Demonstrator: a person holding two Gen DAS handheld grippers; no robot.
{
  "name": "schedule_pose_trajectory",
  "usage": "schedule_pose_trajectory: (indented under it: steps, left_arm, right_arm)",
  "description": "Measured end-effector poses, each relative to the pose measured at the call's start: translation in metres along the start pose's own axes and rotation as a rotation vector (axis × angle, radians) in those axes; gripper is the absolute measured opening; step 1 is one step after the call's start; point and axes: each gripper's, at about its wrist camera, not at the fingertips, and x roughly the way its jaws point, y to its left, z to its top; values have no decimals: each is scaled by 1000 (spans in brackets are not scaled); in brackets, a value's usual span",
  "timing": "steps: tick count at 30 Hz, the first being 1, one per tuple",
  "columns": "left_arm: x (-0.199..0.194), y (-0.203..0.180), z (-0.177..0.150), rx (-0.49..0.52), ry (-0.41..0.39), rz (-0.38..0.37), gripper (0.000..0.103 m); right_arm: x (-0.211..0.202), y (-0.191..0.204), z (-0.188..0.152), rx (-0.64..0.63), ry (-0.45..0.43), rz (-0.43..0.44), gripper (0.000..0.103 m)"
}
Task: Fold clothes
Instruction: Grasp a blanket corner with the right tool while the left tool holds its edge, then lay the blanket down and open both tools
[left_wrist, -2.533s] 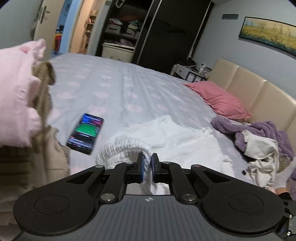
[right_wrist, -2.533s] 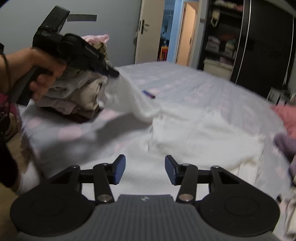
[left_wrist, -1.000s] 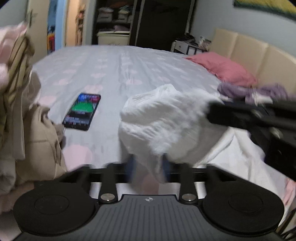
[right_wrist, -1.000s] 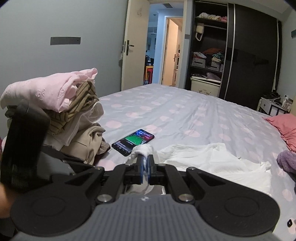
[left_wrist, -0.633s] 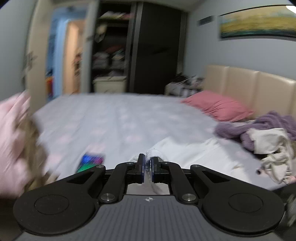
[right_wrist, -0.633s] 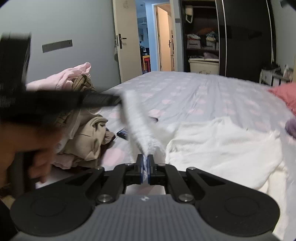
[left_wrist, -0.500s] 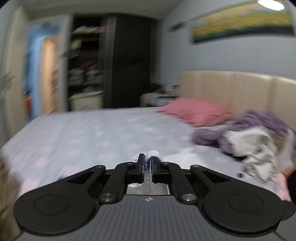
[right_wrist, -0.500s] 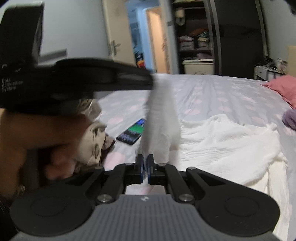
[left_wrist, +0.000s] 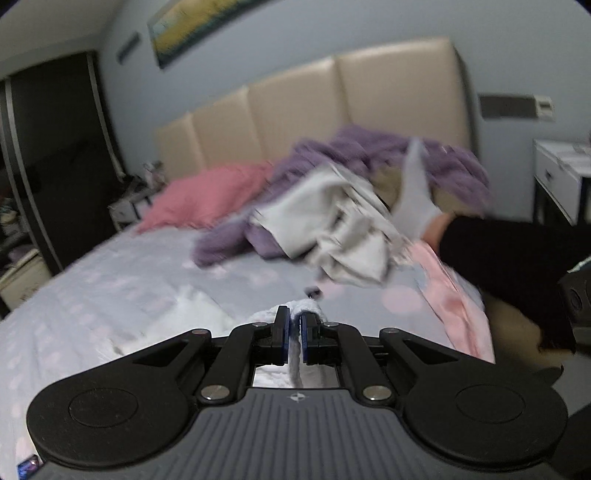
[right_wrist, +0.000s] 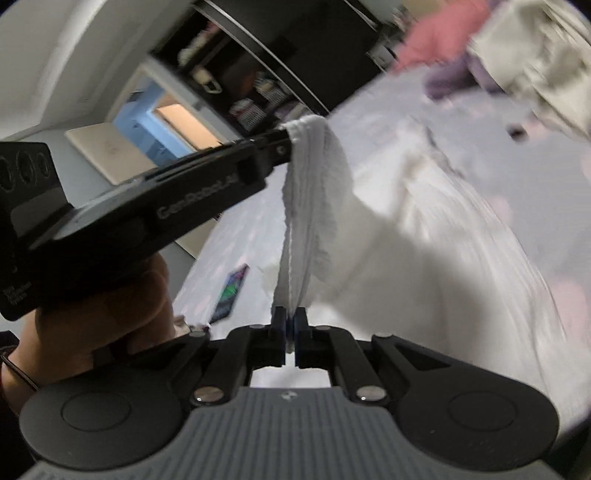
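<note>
Both grippers pinch one white garment above the bed.

The left gripper (right_wrist: 286, 142) holds the hem high; the right gripper (right_wrist: 290, 332) clamps it below, and the garment (right_wrist: 424, 229) trails rightward onto the bed (left_wrist: 110, 288).

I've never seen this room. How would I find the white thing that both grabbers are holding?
Start at the big bed with its pale spotted cover. A white garment is spread across it, one bunched, ribbed edge lifted between the left gripper and the right gripper, both jaws closed on it. Unlike the purple and grey pile by the headboard, it's bright white.
</note>
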Motion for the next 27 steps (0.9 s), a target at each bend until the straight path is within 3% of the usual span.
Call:
schedule_pose_trajectory:
  steps: [3,8,14,16,20,22,24,25,26,27]
  left_arm:
    - [5,-7,2,7,7,-22,4]
    - [15,-18,6,15,16,-54,4]
    - [36,-2,24,-117,22,-40,4]
    - [47,0,18,-133,88,-65,5]
    - [63,3,-5,-156,257,-134,18]
    - [64,8,-18,-196,322,-162,18]
    - [54,12,-24,-201,336,-164,23]
    - [46,14,-23,-194,330,-160,31]
    - [36,18,-23,-192,322,-153,41]
    - [26,23,-23,-200,313,-138,45]
  right_arm:
    - [-2,-11,-9,56,-5,-19,4]
    - [-18,-3,-4,25,-90,-23,4]
    - [-32,-16,11,68,-149,-80,4]
    - [-33,-23,5,122,-112,-93,4]
    - [-33,-38,-5,232,-39,-120,5]
    - [-33,-45,-11,287,-1,-133,8]
    - [-34,-53,-16,341,36,-146,10]
    - [-34,-57,-19,369,55,-152,16]
    - [-34,-60,-22,396,73,-159,33]
    - [-34,-64,-25,423,92,-165,39]
